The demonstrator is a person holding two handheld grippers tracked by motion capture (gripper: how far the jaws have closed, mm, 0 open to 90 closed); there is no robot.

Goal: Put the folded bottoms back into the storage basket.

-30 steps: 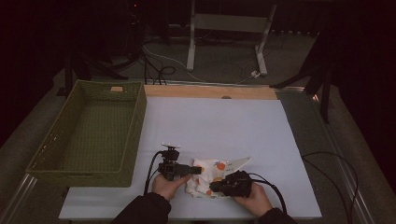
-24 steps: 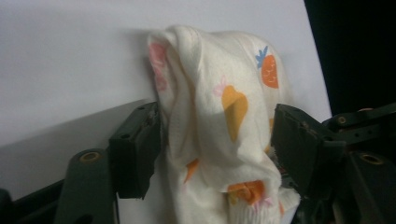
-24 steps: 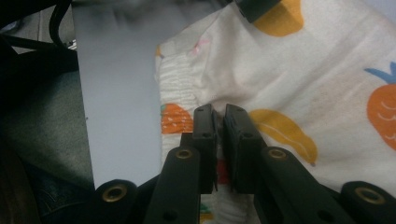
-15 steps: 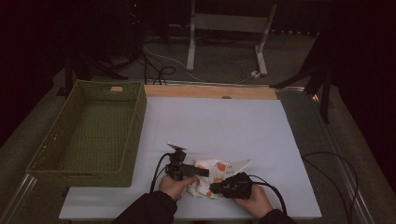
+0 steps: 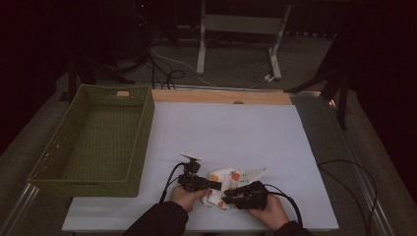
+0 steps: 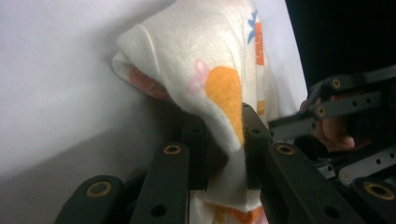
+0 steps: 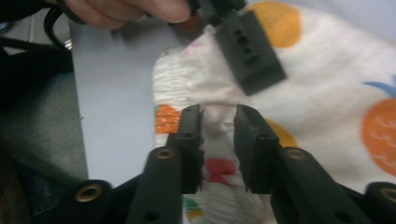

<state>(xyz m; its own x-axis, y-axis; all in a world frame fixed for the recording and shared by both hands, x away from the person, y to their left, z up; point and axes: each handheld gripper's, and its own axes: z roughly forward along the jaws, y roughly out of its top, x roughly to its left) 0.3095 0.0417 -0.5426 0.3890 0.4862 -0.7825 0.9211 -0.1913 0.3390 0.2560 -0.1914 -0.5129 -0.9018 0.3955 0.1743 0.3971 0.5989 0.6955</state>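
Over on the left of the high view sits a green woven basket with nothing in it, well apart from the action. Moving right, at the bottom middle of the frame, the left gripper has a small printed cloth – white with orange fruit shapes, could be a baby garment – and its jaws have just been closing. From the left gripper view the cloth hangs in a fold between the two black jaws and looks pinched, though only a thin bit of the fold is in there. Just right of that, the right gripper rests on the near edge of the same cloth. Its jaws have just been opening, and in the right gripper view they straddle a ridge of fabric with a visible gap, so I'd call that one let go. What could go wrong: the left pinch is shallow, so if the person lifts or tugs, the fold could slide out and flop back on the white table. Also both tools are crowded together, so they could bump, or the right one could drag the hem and undo the fold.
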